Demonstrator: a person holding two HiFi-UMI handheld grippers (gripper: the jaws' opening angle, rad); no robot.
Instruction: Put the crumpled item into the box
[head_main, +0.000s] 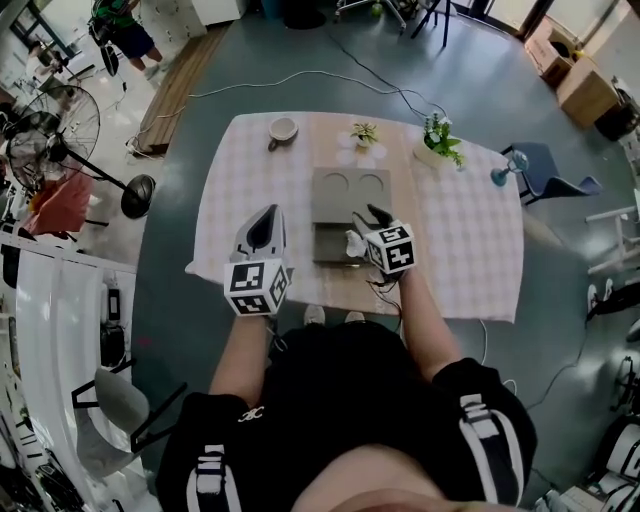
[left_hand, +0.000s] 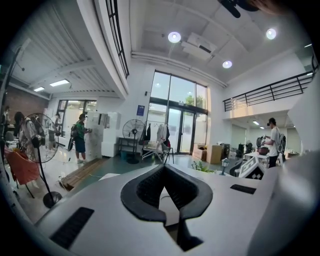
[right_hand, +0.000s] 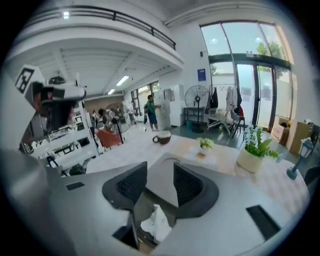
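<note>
The cloth-covered counter (head_main: 460, 260) carries a grey box (head_main: 345, 195) at its middle, lid thrown back on the far side and showing two round hollows. The left gripper (head_main: 268, 215) hangs off the box's left side, clear of it. Its jaws are brought together at the tips, with nothing between them in the left gripper view. The right gripper (head_main: 372, 214) sits over the box's near right part. Its jaws stand moderately apart and grip nothing, with only the raised lid seen between them. Beyond the box, toward the far edge of the counter, are a potted plant (head_main: 438, 140) to the right and a cup (head_main: 283, 129) to the left. The crumpled item (right_hand: 156, 223), a white wad, lies below the roots of the right jaws, free of the pads and apparently inside the box's open body near its front wall. The placing therefore looks done or all but done. What seems left is to lift the right gripper clear, and perhaps to shut the lid.
</note>
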